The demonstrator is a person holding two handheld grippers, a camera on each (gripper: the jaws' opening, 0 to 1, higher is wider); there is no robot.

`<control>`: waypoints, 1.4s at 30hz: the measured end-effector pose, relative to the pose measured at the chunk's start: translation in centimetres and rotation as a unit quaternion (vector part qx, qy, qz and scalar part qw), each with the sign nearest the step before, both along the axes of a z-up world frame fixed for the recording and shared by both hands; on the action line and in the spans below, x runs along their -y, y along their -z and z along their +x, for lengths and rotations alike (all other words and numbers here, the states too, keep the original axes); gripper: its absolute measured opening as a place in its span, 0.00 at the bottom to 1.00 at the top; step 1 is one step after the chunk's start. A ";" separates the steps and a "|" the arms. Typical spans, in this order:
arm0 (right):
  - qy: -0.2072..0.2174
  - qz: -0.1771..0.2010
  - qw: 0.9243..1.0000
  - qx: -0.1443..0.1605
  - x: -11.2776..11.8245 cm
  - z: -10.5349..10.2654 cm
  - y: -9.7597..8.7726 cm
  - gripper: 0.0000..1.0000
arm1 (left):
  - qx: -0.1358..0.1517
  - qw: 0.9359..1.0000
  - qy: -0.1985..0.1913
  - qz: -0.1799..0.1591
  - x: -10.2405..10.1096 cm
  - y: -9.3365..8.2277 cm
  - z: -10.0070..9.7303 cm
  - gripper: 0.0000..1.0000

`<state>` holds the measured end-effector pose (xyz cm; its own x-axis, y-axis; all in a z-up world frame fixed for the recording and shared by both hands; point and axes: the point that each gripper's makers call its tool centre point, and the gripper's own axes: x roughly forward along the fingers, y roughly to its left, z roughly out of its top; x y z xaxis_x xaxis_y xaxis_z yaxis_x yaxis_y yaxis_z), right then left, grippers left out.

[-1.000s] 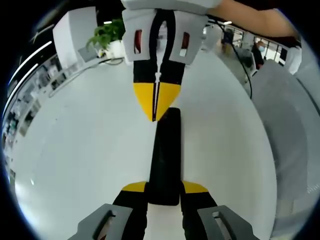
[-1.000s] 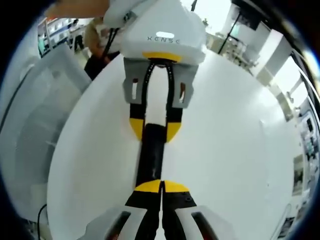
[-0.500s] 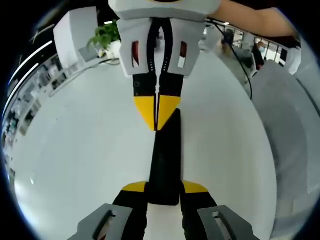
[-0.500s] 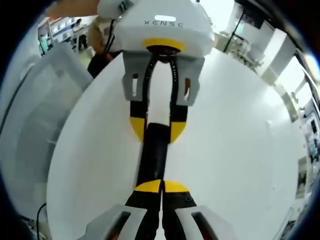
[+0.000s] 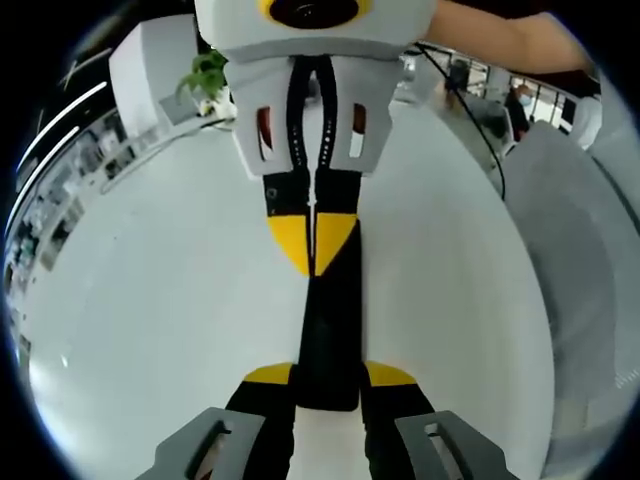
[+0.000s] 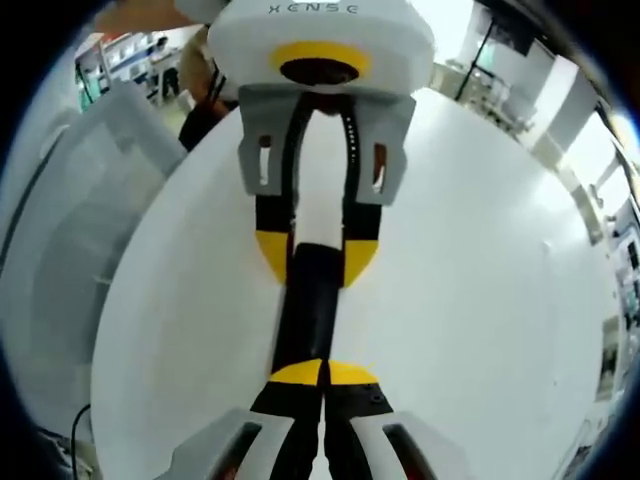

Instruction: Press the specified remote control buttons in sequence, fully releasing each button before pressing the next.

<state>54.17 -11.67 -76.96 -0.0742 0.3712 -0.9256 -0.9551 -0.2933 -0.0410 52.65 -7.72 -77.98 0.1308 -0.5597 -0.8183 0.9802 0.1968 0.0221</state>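
left gripper point(image 5: 328, 378) fingers clamp the near end of the black remote control point(image 5: 330, 320) | right gripper point(image 6: 322, 372) fingers pressed together, tips on the remote's far end | remote lies on the white tabletop point(image 5: 150, 300)

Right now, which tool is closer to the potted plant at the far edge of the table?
Right. The right tool, shut, rests on the remote's far end toward the potted plant; the left tool grips the remote's near end.

Remote control point(image 5: 328, 330) flat on table point(image 5: 150, 300), running six to twelve; potted plant point(image 5: 205, 72) beyond at eleven o'clock.
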 end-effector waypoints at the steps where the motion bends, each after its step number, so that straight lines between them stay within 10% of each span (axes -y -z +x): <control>1: 0.000 0.000 1.000 0.000 0.0 0.0 0.0 0.00 | 0.000 1.000 0.000 0.000 0.0 0.0 0.0 0.24; 42: -0.005 -0.017 1.000 -0.010 -0.1 0.0 0.5 0.00 | 0.001 1.000 -0.014 0.002 -0.1 -0.1 0.3 0.24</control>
<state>54.13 -11.59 -77.45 -0.0957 0.3384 -0.9361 -0.9527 -0.3037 -0.0124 52.92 -7.65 -77.92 0.1478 -0.5525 -0.8203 0.9744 0.2234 0.0251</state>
